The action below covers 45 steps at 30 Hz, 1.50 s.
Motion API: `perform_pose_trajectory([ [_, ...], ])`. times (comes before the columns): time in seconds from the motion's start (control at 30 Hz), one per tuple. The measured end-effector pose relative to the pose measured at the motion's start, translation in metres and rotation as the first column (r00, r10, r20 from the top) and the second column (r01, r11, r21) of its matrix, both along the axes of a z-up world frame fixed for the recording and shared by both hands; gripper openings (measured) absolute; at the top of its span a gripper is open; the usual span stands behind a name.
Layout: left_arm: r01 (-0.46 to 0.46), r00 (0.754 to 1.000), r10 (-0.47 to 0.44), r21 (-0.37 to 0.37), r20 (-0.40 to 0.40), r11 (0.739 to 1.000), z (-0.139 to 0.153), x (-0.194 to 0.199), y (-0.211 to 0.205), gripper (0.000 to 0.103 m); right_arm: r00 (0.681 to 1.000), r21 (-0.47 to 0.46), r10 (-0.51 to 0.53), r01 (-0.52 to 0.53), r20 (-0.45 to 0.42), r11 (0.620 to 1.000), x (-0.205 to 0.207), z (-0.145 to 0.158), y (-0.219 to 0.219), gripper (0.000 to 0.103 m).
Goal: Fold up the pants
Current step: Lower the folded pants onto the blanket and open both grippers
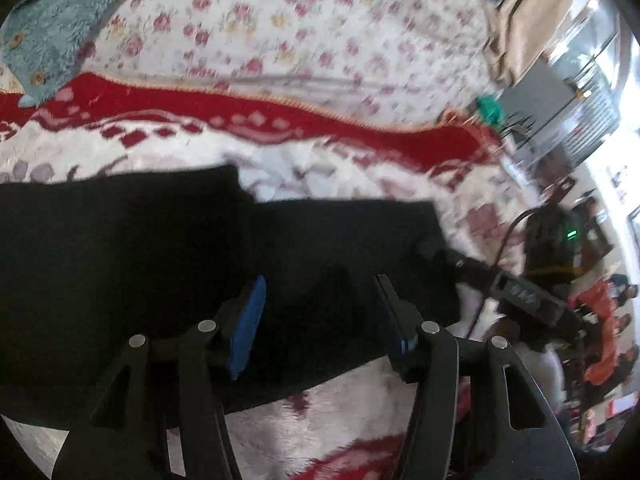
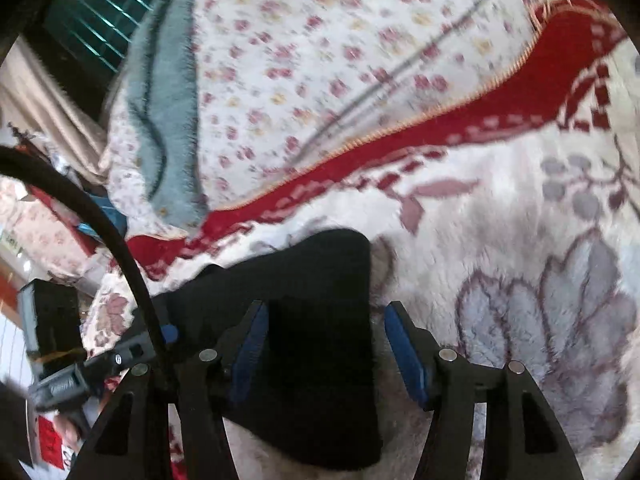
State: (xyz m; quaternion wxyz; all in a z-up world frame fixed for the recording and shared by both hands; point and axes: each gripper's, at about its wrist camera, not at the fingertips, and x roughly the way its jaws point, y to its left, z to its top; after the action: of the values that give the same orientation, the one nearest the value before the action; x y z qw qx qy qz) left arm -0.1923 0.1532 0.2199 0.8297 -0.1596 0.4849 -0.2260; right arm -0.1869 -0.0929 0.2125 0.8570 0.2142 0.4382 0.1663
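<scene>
Black pants [image 1: 160,248] lie flat on a white and red fleece blanket [image 1: 280,148], folded lengthwise, with a stepped far edge. My left gripper [image 1: 320,292] is open just above the pants' near right part, its blue pads apart. In the right wrist view the end of the pants [image 2: 320,320] lies between the open fingers of my right gripper [image 2: 324,320], which hovers over it. The right gripper also shows in the left wrist view [image 1: 520,292] at the pants' right end. The left gripper shows in the right wrist view [image 2: 120,356] at the left.
A floral sheet [image 1: 320,20] lies beyond the blanket. A teal fluffy garment [image 1: 56,20] lies at the far left; it also shows in the right wrist view [image 2: 168,120]. A black cable [image 2: 100,216] arcs at left. People and furniture [image 1: 600,320] stand at the right.
</scene>
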Motion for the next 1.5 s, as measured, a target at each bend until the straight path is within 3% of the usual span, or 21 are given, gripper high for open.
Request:
perform_pose_trajectory([
  [0.17,-0.014,0.999,0.012,0.066,0.033,0.998,-0.002,-0.004,-0.007,0.054,0.998,0.01,-0.053,0.053,0.014,0.999,-0.002,-0.006,-0.011,0.052],
  [0.3,-0.051,0.999,0.051,0.039,0.017,0.998,0.002,-0.008,0.002,0.054,0.998,-0.015,-0.067,0.068,0.021,0.998,-0.014,0.009,-0.012,0.052],
  [0.57,-0.208,0.978,0.208,0.013,-0.007,0.978,0.013,-0.031,0.055,0.054,0.996,0.019,-0.015,0.014,0.086,1.0,-0.031,0.03,-0.007,0.053],
  [0.7,-0.263,0.965,0.263,0.047,0.007,0.964,0.016,-0.043,0.077,0.054,0.995,-0.03,-0.007,0.01,0.097,1.0,-0.032,0.033,0.007,0.055],
  [0.8,-0.299,0.954,0.298,0.093,0.023,0.95,0.018,-0.052,0.091,0.054,0.993,-0.015,-0.005,0.007,0.116,1.0,-0.033,0.041,0.011,0.055],
  [0.97,-0.372,0.928,0.37,0.158,0.044,0.915,0.019,-0.066,0.115,0.054,0.988,-0.02,0.063,-0.06,0.143,0.998,-0.031,0.054,0.032,0.055],
  [1.17,-0.431,0.902,0.428,0.183,0.058,0.883,0.022,-0.077,0.136,0.054,0.975,-0.029,0.166,-0.164,0.145,0.986,-0.026,0.053,0.072,0.055],
  [1.5,-0.455,0.89,0.45,0.185,0.07,0.871,0.026,-0.08,0.143,0.054,0.962,-0.044,0.242,-0.238,0.13,0.97,-0.026,0.051,0.1,0.055],
])
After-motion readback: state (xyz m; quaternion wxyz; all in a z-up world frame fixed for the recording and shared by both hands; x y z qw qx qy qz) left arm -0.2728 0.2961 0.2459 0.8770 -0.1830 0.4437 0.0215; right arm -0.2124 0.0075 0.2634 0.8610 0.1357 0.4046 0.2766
